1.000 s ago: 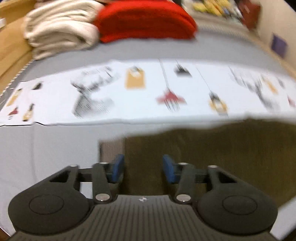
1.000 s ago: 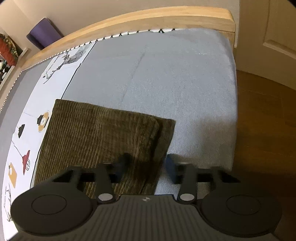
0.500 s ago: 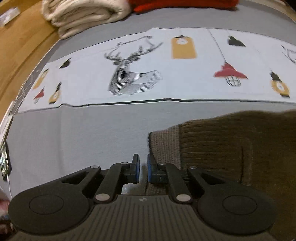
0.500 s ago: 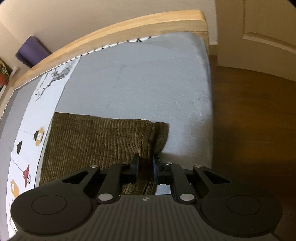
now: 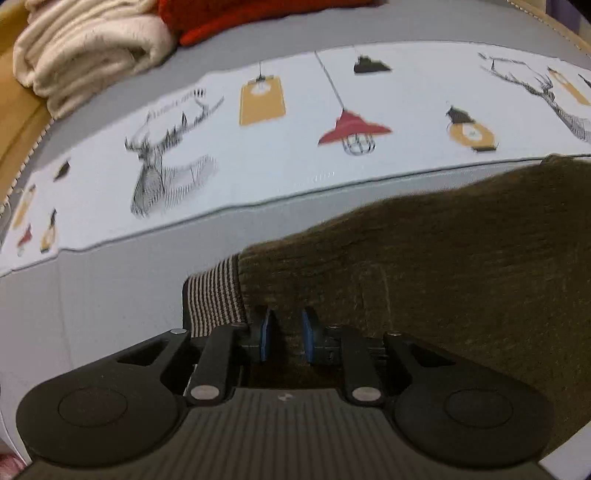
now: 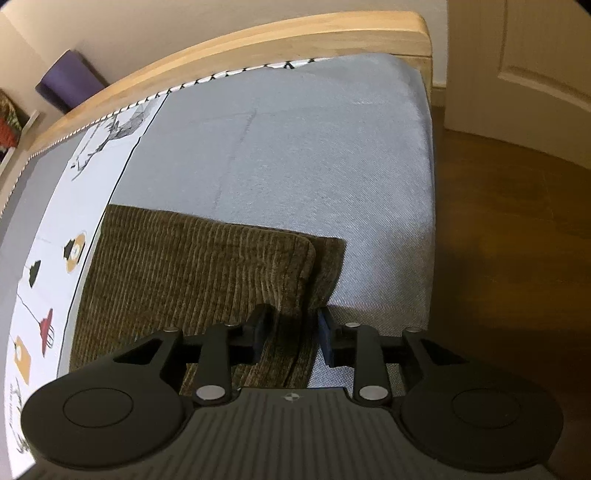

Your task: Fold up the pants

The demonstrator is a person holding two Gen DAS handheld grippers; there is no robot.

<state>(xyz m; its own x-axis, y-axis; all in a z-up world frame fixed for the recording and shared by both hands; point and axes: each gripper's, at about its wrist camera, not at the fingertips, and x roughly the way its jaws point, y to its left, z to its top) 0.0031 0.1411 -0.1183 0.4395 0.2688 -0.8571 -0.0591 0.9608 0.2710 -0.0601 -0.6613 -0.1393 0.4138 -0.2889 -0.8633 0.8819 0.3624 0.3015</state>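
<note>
Brown corduroy pants (image 5: 443, 258) lie on the grey bed cover, with a striped waistband lining (image 5: 214, 295) showing at their left end. My left gripper (image 5: 284, 334) sits over the waist edge, jaws a little apart with fabric between the blue pads. In the right wrist view the pants (image 6: 192, 266) lie folded with two layered edges at the right. My right gripper (image 6: 291, 332) straddles that layered edge near the bed's side, jaws apart, not pinching.
A white printed strip with deer and lamps (image 5: 258, 147) runs across the bed behind the pants. Folded cream (image 5: 85, 48) and red (image 5: 240, 14) blankets lie at the back. A wooden bed frame (image 6: 258, 48), the mattress edge (image 6: 428, 221), wood floor and a door (image 6: 517, 55) are at right.
Both grippers were shut half a second ago and have opened partway. The left gripper has shifted right over the waist of the pants. The right gripper stays at the folded edge.
</note>
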